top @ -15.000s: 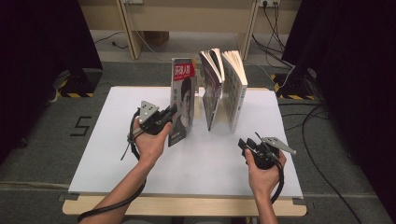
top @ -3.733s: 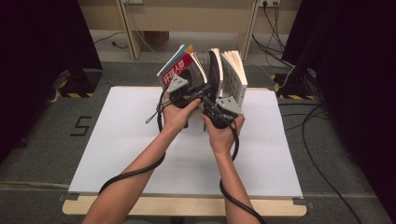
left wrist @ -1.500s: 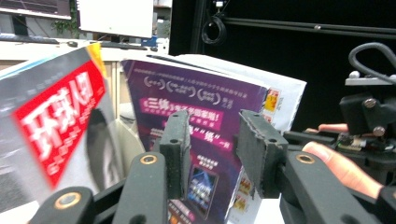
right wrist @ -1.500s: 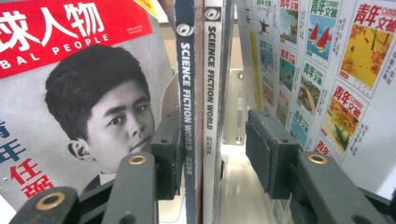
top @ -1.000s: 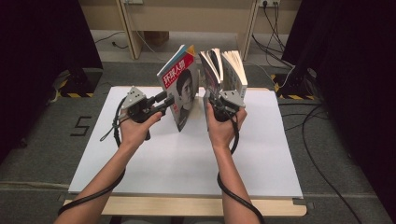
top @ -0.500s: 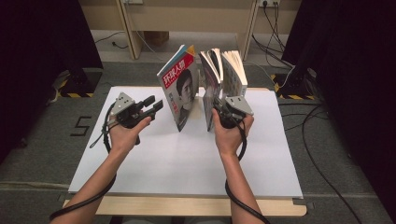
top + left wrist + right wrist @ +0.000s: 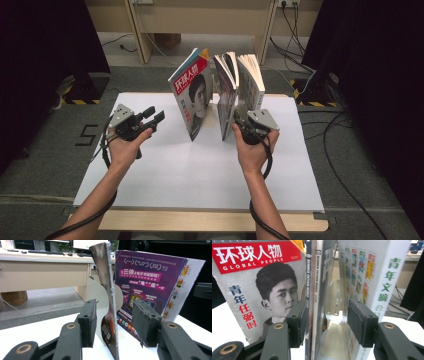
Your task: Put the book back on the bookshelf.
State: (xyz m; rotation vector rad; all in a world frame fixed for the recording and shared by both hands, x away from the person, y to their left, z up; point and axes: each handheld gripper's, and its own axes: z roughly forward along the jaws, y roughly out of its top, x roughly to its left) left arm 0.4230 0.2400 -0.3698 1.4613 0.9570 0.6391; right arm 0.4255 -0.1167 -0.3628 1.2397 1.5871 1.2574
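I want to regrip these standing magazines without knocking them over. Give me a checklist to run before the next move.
1. Left gripper free of the Global People magazine: ok; its jaws have just been opening and stand apart from it.
2. Right gripper empty: ok, open.
3. Global People magazine upright: not ok, it leans.
4. Science Fiction World magazines standing: ok.
5. Metal bookend steady: cannot tell.

Looks like a lab or office recording bay: white table (image 7: 150, 190) on grey carpet, black curtains (image 7: 45, 45) at both sides, cables (image 7: 345, 150) trailing to wall sockets, wooden desk (image 7: 37, 267) with keyboard (image 7: 45, 251) and monitors behind
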